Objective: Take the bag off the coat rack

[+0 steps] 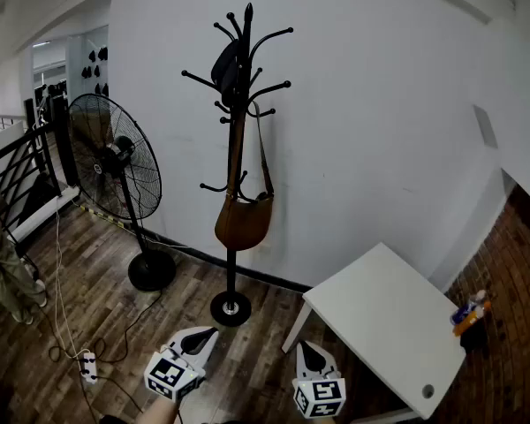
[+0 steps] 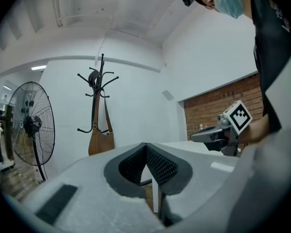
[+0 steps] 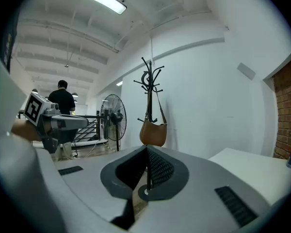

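The bag (image 1: 244, 222) is brown and smooth like leather, with a rounded, crescent-bottomed body and a long thin strap. It hangs straight ahead of both grippers and well apart from them, higher than their tips. From the right gripper (image 1: 307, 352) it lies almost dead ahead, just over the jaw tips. From the left gripper (image 1: 205, 336) it sits ahead and off to the left. Its long axis is upright: the strap runs up to a hook about midway up the coat rack (image 1: 237, 148), and the body points down, resting against the pole above the round base.

The coat rack is a slim dark pole with curved, knob-ended arms. A dark hat (image 1: 225, 64) sits near its top.

Both grippers are light grey, with dark ribbed pads, and each carries a marker cube. The left gripper's jaws are pressed together with nothing between them. The right gripper's jaws are likewise clenched on nothing. Neither touches the bag or the rack.

Further left of the left gripper and ahead of it stands a black pedestal fan (image 1: 115, 162) with a round wire cage. Just right of the right gripper is a white, flat-topped table (image 1: 389, 325). The floor (image 1: 115, 316) below is dark wood plank, and the wall (image 1: 380, 131) behind the rack is plain white.
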A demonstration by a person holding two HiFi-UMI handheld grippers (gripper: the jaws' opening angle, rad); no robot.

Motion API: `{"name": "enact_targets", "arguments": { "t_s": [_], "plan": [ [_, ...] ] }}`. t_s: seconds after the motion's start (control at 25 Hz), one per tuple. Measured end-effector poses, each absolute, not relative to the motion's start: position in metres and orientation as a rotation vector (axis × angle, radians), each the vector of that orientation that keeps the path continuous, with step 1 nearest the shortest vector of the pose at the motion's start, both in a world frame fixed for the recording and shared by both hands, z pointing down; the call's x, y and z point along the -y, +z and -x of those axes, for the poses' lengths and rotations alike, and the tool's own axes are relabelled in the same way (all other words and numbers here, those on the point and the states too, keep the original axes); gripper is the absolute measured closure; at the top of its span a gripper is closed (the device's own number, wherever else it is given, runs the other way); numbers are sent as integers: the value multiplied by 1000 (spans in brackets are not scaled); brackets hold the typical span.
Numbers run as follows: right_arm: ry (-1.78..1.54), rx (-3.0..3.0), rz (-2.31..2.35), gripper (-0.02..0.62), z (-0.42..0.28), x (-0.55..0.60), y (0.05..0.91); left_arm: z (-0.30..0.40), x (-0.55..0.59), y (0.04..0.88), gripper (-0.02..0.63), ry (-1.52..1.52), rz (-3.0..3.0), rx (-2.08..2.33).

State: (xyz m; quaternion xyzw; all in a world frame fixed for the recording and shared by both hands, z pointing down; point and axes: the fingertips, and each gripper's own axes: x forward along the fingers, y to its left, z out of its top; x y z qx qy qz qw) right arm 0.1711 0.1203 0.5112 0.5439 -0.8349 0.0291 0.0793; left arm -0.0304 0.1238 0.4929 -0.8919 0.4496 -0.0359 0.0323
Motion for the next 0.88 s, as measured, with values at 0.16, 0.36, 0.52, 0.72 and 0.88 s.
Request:
{"name": "enact_targets", "arguments": {
  "t_s": [0.16,0.36,0.52,0.72,0.88],
  "plan": [
    [94,2524,-1616,598,-178,-119,515,16,-125,497,598,-111,2755,-1387],
    [189,2642,-1562,597,-180,-117,519,4,-127,498,597,-103,2728,-1394],
    [189,2662,-1534,506,-184,-114,523,-7,-128,507,410,-67,2762,-1401],
    [195,2645,-1519,474,-184,-103,531,-6,-118,520,368,-119,2773,-1458],
    [181,2638,-1539,434,-177,-82,530,-2,-97,522,366,-94,2798,-1407]
  ]
}}
